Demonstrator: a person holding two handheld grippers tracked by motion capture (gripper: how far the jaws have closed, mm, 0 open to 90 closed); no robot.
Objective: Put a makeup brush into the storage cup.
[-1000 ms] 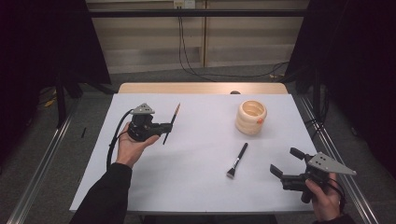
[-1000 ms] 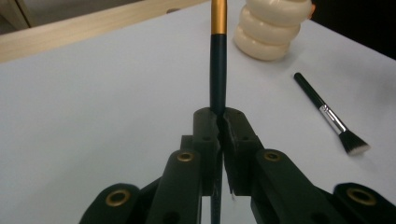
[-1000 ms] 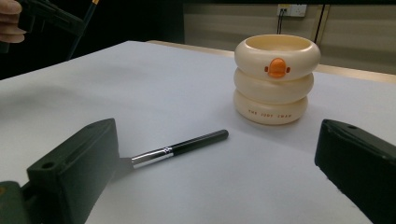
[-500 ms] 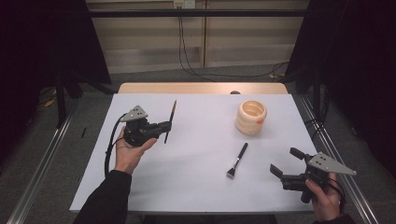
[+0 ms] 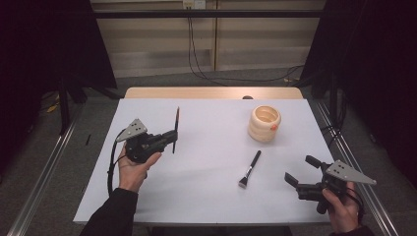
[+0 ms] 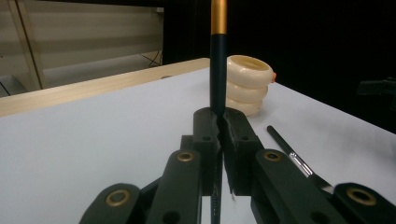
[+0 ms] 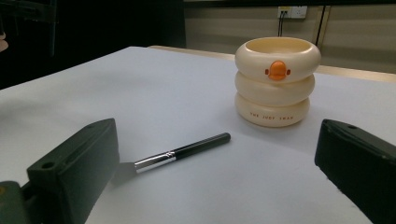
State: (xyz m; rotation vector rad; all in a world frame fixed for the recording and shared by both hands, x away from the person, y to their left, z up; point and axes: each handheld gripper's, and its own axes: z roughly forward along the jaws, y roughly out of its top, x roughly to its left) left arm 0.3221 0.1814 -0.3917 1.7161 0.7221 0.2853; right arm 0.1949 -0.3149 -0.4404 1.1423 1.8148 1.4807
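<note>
while left hand-held gripper [image 5: 173, 138] clamps upright brush [image 5: 176, 128], cream holder [image 5: 264, 123] apart

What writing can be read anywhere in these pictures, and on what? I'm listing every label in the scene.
"THE JUST SWAN": this looks like the reading, but the letters are small and uncertain, along the bottom ring of the cream holder, below its orange beak mark.
The two brushes, the claws and the table carry no readable text.

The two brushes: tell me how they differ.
The held brush stands upright, clamped in the shut left tongs; the loose brush lies flat on the table, ahead of the open right tongs. The held one shows a gold band, the loose one a silver ferrule. Both have slim dark handles.
</note>
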